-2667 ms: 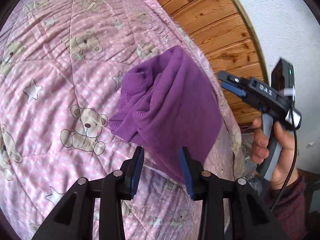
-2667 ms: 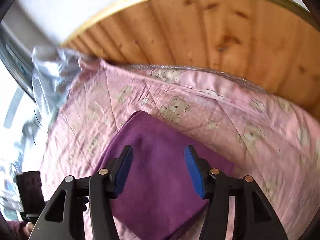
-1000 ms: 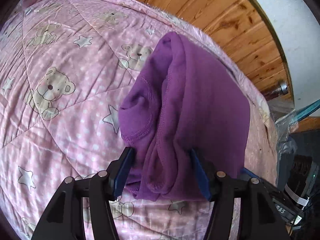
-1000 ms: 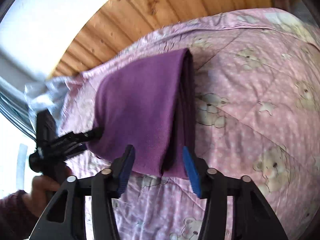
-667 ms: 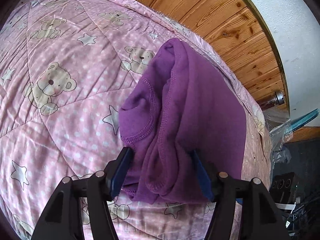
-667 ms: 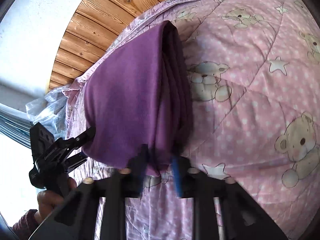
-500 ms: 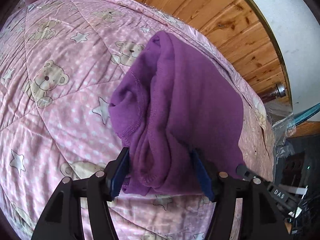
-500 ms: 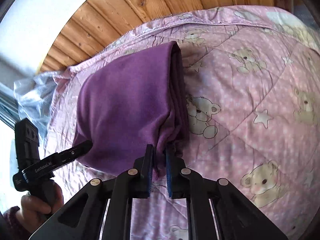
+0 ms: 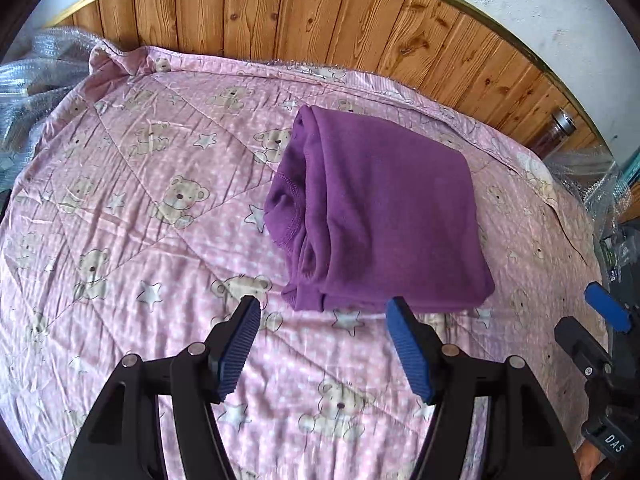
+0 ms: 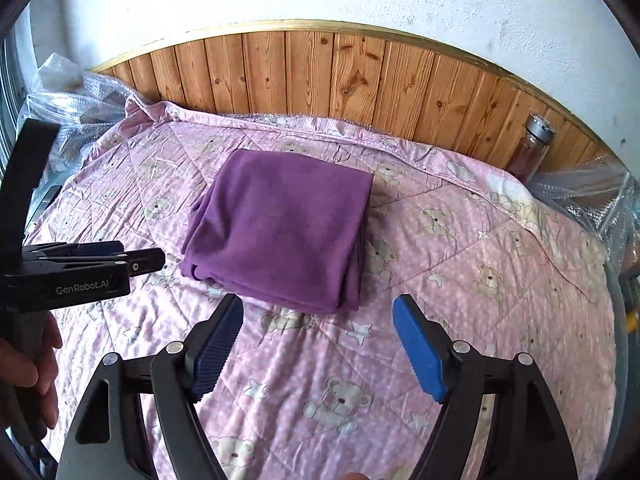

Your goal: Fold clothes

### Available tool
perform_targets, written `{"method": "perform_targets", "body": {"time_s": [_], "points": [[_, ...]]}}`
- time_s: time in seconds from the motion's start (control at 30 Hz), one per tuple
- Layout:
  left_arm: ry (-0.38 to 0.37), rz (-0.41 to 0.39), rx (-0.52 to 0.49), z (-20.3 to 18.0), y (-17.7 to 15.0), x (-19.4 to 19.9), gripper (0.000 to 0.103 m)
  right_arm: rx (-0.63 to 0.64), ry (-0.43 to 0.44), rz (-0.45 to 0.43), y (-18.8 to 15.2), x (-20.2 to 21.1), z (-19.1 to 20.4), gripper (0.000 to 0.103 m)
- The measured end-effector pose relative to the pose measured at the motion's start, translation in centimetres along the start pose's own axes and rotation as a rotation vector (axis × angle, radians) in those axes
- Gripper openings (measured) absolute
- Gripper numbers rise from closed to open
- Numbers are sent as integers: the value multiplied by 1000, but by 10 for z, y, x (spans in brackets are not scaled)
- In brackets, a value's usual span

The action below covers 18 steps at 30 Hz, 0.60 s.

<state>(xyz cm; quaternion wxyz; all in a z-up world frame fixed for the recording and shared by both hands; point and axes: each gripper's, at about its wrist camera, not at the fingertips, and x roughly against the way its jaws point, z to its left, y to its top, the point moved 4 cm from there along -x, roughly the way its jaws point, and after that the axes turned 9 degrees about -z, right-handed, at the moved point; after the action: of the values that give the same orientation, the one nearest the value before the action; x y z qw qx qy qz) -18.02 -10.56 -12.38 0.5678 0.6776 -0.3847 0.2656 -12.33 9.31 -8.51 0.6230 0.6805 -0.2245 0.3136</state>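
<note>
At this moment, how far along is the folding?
Done: the purple garment lies folded in a compact rectangle on the pink teddy-bear quilt. In hand: nothing; left gripper and right gripper are open, clear of it. Left: no other clothes visible.

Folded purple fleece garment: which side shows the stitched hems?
The left side of the folded purple fleece garment, in the left wrist view: stitched hems bunch there; the right side is smooth.

Plain purple garment (image 10: pixel 280 224) on pink teddy-bear-and-star quilt (image 10: pixel 460 280).
</note>
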Motion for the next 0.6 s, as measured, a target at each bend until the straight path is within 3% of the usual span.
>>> {"method": "perform_targets", "body": {"time_s": [0.17, 0.6], "points": [[-26, -37, -9, 7, -8, 49, 67, -123, -6, 30, -5, 17, 23, 78], [-106, -92, -49, 14, -21, 111, 67, -190, -11, 57, -3, 42, 61, 78]]}}
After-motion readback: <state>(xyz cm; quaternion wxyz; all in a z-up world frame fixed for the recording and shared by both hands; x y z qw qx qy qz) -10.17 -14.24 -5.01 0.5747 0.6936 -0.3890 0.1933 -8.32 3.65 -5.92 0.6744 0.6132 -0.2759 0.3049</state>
